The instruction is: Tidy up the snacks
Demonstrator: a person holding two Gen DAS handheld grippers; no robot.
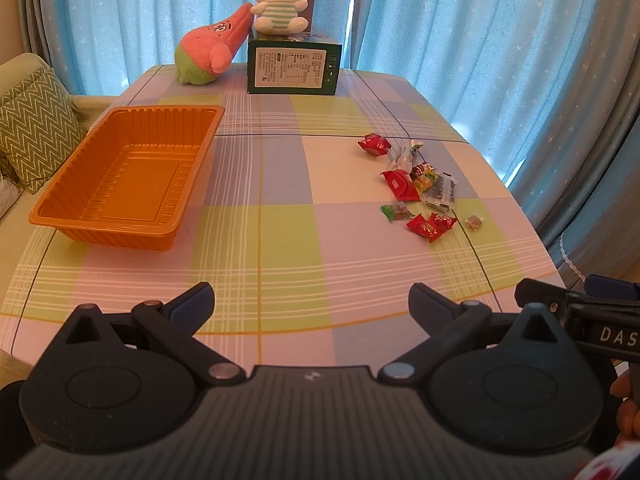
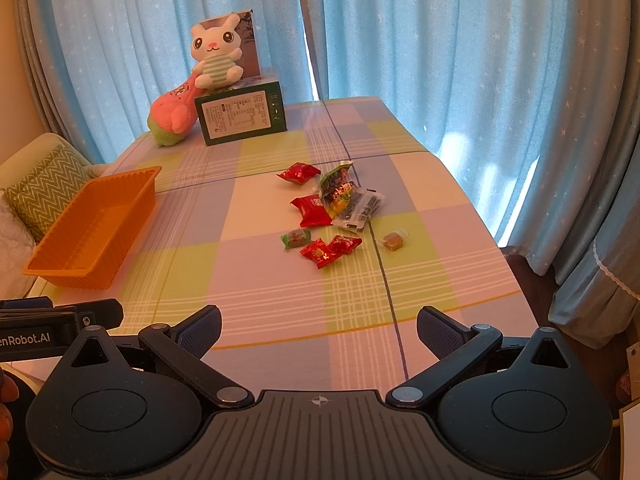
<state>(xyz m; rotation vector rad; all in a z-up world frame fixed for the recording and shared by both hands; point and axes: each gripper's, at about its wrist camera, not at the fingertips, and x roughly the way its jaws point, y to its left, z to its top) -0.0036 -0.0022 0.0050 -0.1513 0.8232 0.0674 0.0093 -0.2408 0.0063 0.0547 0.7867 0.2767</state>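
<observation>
tray: orange tray (image 1: 124, 176) sits empty at table's left
left gripper (image 1: 311, 300): wide, holding nothing
snacks: wrapped snacks (image 2: 332, 216) scattered mid-right, some overlapping
right gripper (image 2: 319, 330): wide, holding nothing
risk: overlapping, slippery wrappers could make a pinch catch two or slip

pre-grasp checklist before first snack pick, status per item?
1. Right gripper open, nothing held: ok.
2. Left gripper open, nothing held: ok.
3. Orange tray upright with no snacks inside: ok.
4. Snack pile in the right gripper's view, apart from the tray: ok.
5. Lone candy separated from the rest for an easy grasp: ok.
6. Upper wrappers in the pile overlap, clean single grasp: not ok.
</observation>
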